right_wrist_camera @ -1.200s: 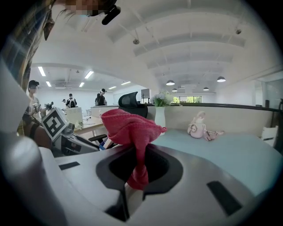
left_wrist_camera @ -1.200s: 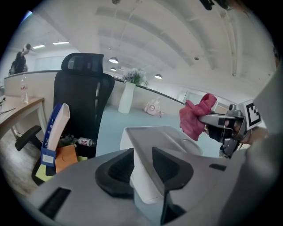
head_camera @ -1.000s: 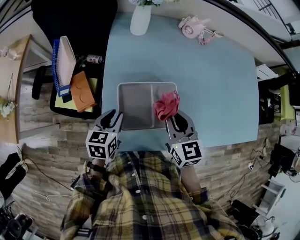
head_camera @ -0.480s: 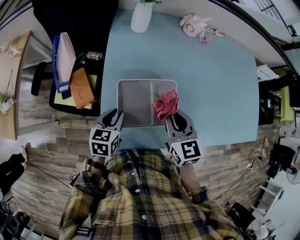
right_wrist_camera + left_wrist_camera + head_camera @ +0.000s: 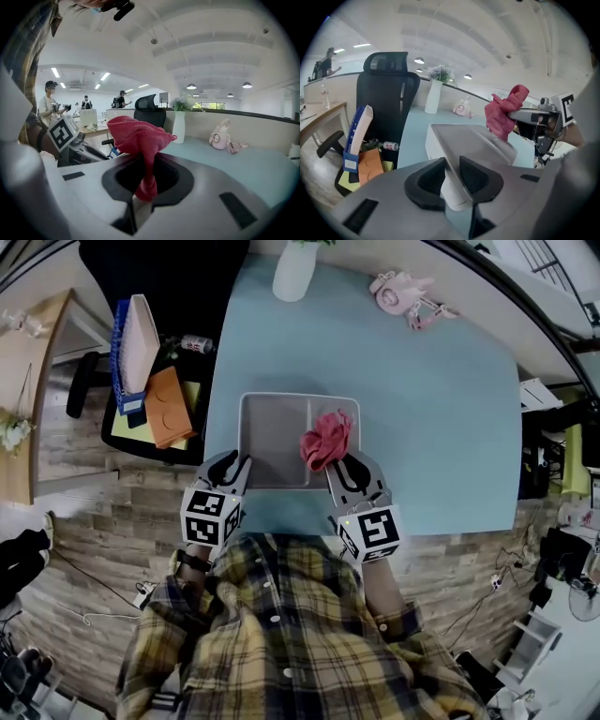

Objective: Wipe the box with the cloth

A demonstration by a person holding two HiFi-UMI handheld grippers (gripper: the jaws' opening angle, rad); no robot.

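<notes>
The cloth [image 5: 324,438] hides part of the right of 2 compartments in the box [image 5: 277,437] and seems to touch it, though that is unclear. On the blue table [image 5: 441,427], 1 vase [image 5: 294,274] and a pink toy [image 5: 407,296] stand well apart from the box. The left gripper [image 5: 230,465], tilted down, clamps the box's near-left rim. The right gripper [image 5: 349,465] pinches the bunched cloth.

Worktop [image 5: 441,427]: pale blue, far edge against a white ledge. White vase [image 5: 295,273] upright at the far edge, greyish flowers [image 5: 440,72] in it. Pink toy [image 5: 405,298] to its right, well apart, also near the far edge. Black chair [image 5: 159,268] at the worktop's left side. On its seat: blue-and-white folder [image 5: 131,343] on edge, orange case [image 5: 169,409] leaning just beside it, yellow sheets [image 5: 127,427] beneath, small can [image 5: 195,343] lying down. Wood-plank floor [image 5: 112,512]. People [image 5: 49,101] standing far off.
</notes>
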